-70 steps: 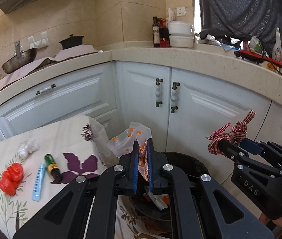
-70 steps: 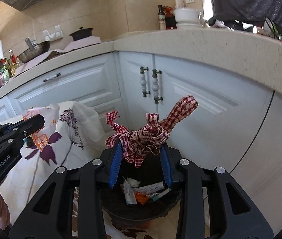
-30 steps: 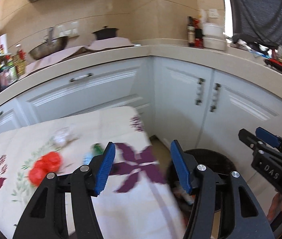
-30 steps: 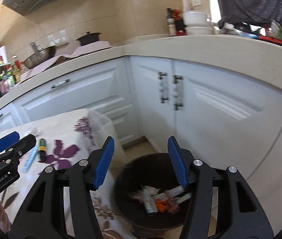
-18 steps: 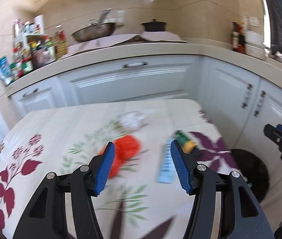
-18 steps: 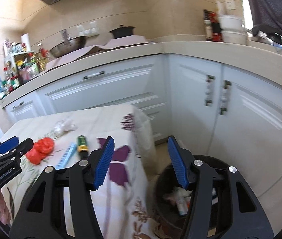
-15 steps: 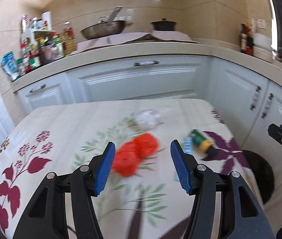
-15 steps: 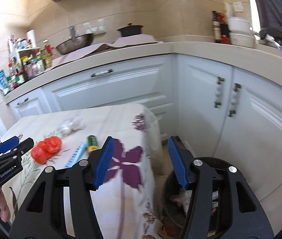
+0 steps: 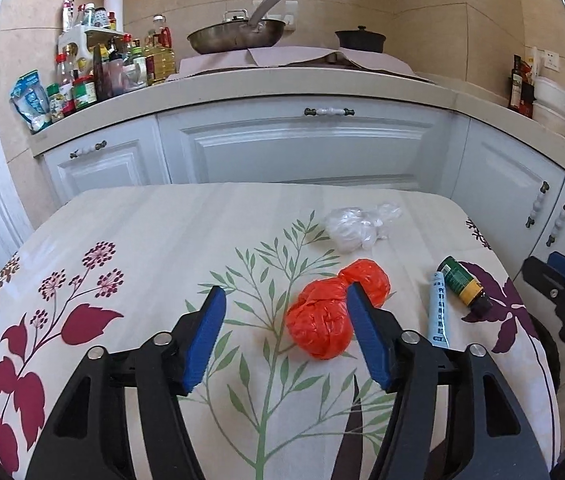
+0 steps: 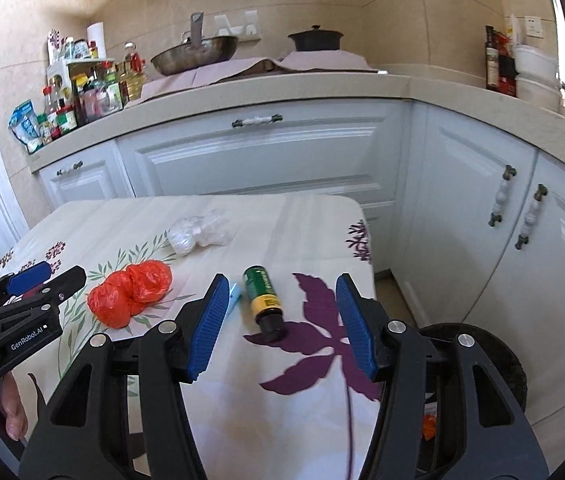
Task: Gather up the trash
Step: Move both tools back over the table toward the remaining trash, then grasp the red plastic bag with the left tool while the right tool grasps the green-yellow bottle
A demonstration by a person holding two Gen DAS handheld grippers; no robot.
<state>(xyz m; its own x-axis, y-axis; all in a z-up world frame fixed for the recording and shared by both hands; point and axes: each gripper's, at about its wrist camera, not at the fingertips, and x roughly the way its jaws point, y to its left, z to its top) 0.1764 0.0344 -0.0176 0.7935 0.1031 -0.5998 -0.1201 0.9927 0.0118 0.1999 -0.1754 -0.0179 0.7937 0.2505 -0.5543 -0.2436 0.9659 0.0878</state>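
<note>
The left gripper (image 9: 286,332) hangs with its jaws spread wide and empty above the table (image 9: 154,232); the crumpled red plastic bag (image 9: 322,322) lies just inside its right blue pad, so it looks lined up for that piece next. The right gripper (image 10: 278,320) is likewise spread and holds nothing; between its pads lies the small green bottle (image 10: 262,294), on its side, dark cap toward the camera.

Taking the red bag as the landmark: a pale blue tube (image 9: 439,312) lies just to its right, the bottle beyond that, and a wad of clear film (image 9: 356,226) sits behind it; the dark trash bin (image 10: 494,354) stands on the floor past the table's right edge.

Risks, as I judge them — the bag is soft, glossy and bunched in two lobes, so a shallow pinch could catch only a fold and let it slip; the bottle is smooth and round, likely to roll off the edge if nudged; the tablecloth is slick and loose, and a low pad could snag it and drag everything.
</note>
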